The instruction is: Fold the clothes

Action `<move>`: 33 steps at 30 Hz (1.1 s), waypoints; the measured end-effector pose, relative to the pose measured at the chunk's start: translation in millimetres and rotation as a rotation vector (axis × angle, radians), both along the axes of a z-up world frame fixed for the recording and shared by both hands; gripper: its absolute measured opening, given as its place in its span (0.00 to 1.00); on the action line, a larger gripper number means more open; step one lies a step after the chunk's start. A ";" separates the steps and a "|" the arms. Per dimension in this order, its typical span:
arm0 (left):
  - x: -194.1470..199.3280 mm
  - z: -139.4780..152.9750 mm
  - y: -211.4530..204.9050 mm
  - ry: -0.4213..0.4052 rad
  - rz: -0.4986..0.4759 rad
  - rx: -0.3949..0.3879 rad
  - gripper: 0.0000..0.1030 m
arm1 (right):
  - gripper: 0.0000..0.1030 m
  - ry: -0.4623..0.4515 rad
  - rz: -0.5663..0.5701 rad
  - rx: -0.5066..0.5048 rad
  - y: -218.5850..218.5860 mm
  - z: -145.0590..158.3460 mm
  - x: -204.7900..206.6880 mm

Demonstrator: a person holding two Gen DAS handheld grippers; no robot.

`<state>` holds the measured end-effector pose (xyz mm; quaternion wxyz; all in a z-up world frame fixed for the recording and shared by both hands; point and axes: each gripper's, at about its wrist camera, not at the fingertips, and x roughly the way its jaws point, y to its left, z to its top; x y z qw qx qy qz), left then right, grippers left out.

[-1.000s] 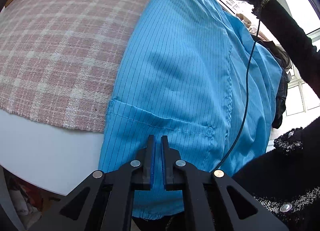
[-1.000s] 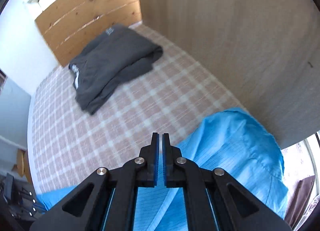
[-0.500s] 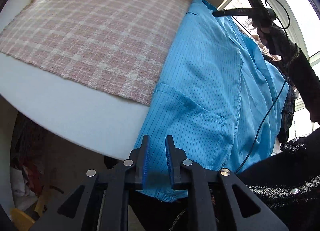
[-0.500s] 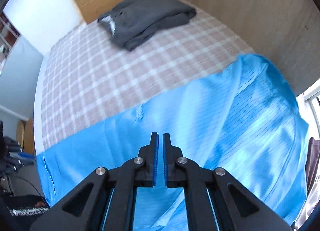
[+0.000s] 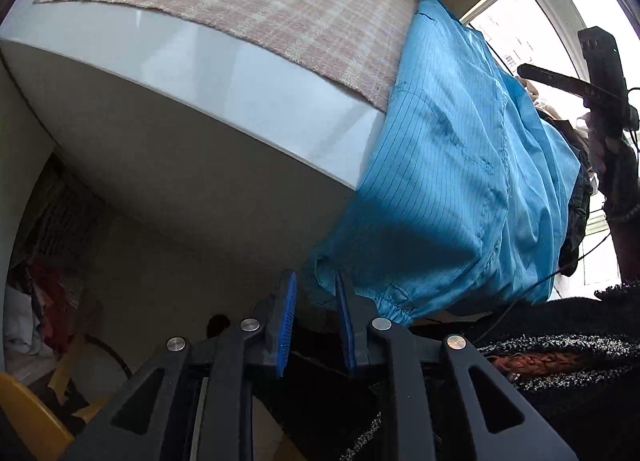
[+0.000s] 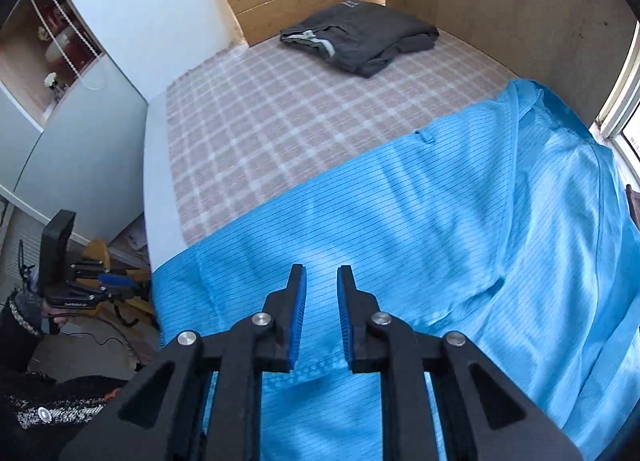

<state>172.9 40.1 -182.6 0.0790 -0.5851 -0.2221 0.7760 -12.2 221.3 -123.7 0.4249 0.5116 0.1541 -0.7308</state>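
Note:
A blue pinstriped garment (image 6: 440,213) lies spread over the near right part of the table, and one end (image 5: 460,165) hangs over the table's front edge. My left gripper (image 5: 314,289) is open below the table edge, its fingers on either side of the garment's hanging elastic hem corner. My right gripper (image 6: 322,285) is open just above the spread blue cloth, nothing between its fingers. In the right wrist view the left gripper (image 6: 80,285) shows low at the left; in the left wrist view the right gripper (image 5: 596,73) shows at upper right.
A pink checked cloth (image 6: 288,109) covers the white table (image 5: 208,73). A folded dark grey garment (image 6: 360,37) lies at the far corner against wooden panels (image 6: 500,9). A window (image 5: 516,37) is at the right. Clutter and a yellow item (image 5: 28,421) lie on the floor below.
Both grippers have opened. My left gripper dropped below the table edge to the garment's hanging hem. My right gripper drew back over the blue cloth, which now lies spread wider.

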 end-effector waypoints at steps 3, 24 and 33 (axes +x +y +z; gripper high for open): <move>-11.7 -12.4 0.4 0.000 -0.090 0.042 0.19 | 0.20 -0.067 0.007 0.009 3.7 -4.6 79.1; -40.3 -20.2 -13.0 0.027 -0.575 0.033 0.21 | 0.20 -0.257 -0.625 -0.020 -27.6 -138.0 231.3; -34.4 -17.2 -11.9 0.058 -0.636 0.018 0.21 | 0.08 -0.406 -0.658 -0.256 -21.1 -125.5 238.1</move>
